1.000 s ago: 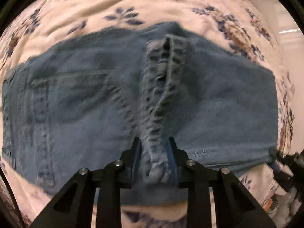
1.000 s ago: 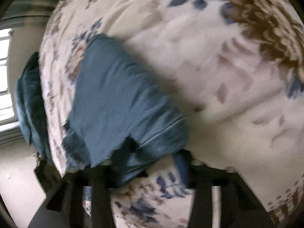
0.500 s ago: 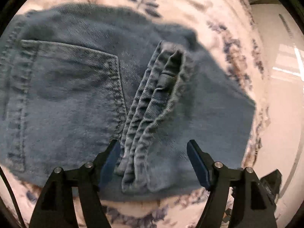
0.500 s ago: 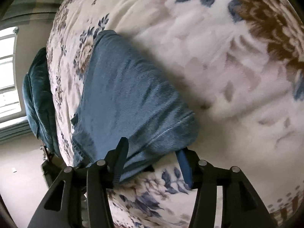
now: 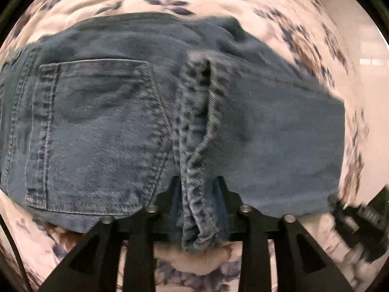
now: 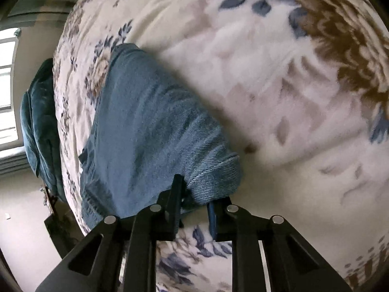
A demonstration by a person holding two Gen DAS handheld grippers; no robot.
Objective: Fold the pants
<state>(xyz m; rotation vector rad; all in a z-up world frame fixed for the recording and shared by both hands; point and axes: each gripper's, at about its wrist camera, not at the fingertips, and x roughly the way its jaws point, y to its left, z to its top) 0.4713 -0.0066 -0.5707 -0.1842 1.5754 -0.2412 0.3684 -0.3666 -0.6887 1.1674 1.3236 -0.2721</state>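
Folded jeans (image 5: 102, 126) lie on a flowered blanket (image 6: 279, 77). Left tongs (image 5: 198, 187), just closing, pinch the near seam ridge. Right tongs (image 6: 194, 194), just closing, clamp the near hem corner.

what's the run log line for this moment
left gripper: just closed on blue denim pants hem | right gripper: closed on folded edge | floral blanket

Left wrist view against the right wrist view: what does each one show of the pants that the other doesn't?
Only the left wrist view shows the back pocket and the bunched hems that the left gripper has just closed on. Only the right wrist view shows the folded corner that the right gripper has just closed on, plus a window and a teal cushion. Both show the jeans on the floral blanket.
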